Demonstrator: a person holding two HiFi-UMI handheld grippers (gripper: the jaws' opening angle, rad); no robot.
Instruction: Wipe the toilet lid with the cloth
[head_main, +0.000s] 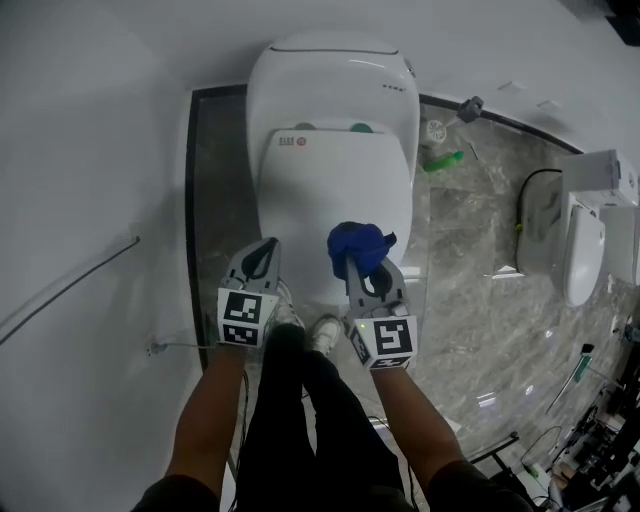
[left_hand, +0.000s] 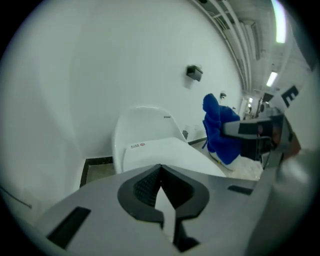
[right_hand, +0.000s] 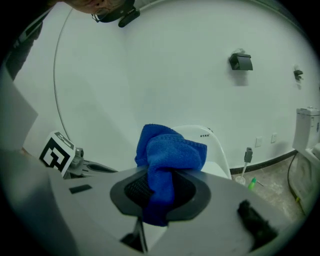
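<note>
The white toilet lid (head_main: 335, 205) lies closed, seen from above in the head view. A bunched blue cloth (head_main: 357, 246) hangs over the lid's near right part, pinched in my right gripper (head_main: 368, 272). In the right gripper view the cloth (right_hand: 167, 160) rises from between the shut jaws. My left gripper (head_main: 266, 258) is by the lid's near left edge, jaws shut and empty; its own view shows the pads (left_hand: 150, 186) meeting with nothing between them, the lid (left_hand: 170, 152) ahead and the blue cloth (left_hand: 220, 131) to the right.
A dark tiled strip (head_main: 208, 190) runs left of the toilet beside a white wall. A toilet brush (head_main: 467, 110) and a green bottle (head_main: 442, 161) stand on the marble floor at right. Another white toilet (head_main: 575, 235) is at far right. The person's legs and shoes (head_main: 320, 335) are below.
</note>
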